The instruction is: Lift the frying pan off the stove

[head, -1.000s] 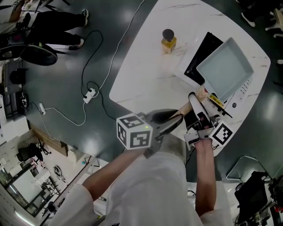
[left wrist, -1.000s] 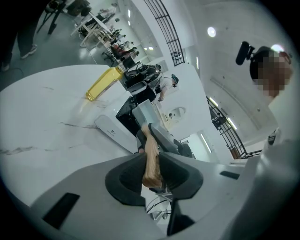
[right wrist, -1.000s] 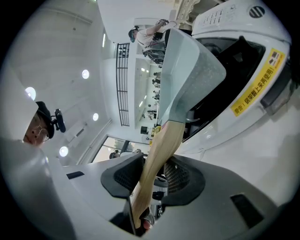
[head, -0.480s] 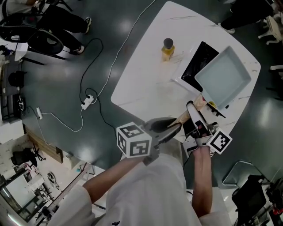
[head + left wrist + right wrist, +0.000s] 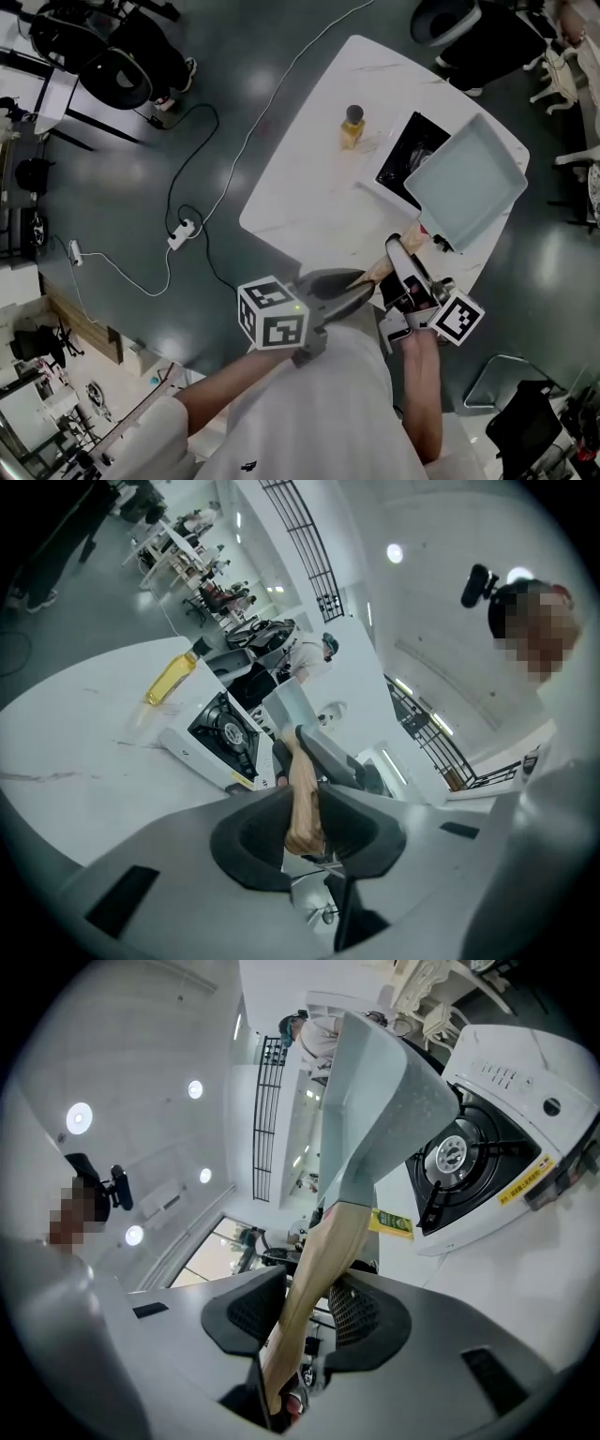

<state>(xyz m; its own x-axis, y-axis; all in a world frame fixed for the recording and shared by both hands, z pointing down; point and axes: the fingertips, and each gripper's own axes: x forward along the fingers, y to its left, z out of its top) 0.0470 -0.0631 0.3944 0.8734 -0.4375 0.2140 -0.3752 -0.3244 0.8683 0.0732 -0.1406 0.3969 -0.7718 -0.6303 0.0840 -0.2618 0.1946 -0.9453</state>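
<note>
While both claws grip its wooden handle [image 5: 323,1241], the pan [image 5: 466,183] is held in the air off the stove [image 5: 398,164], its square grey-blue bowl out toward the far corner of the desk [image 5: 300,187]. The left claw [image 5: 305,822] is clamped on the handle's near end, dark pads pressed to either side of the wood. In the head view, this left claw [image 5: 361,286] sits just past the desk's near edge. The right claw [image 5: 309,1312] is closed on the same handle, further up toward the bowl, and the handle runs on behind its jaws. In the right gripper view, the pan's underside is raised clear of the black burner [image 5: 455,1157], which lies uncovered. A bottle [image 5: 352,127] of yellow liquid with a dark cap stands upright on the desk near the stove. A white cable [image 5: 216,178] trails across the dark floor beside the desk.
</note>
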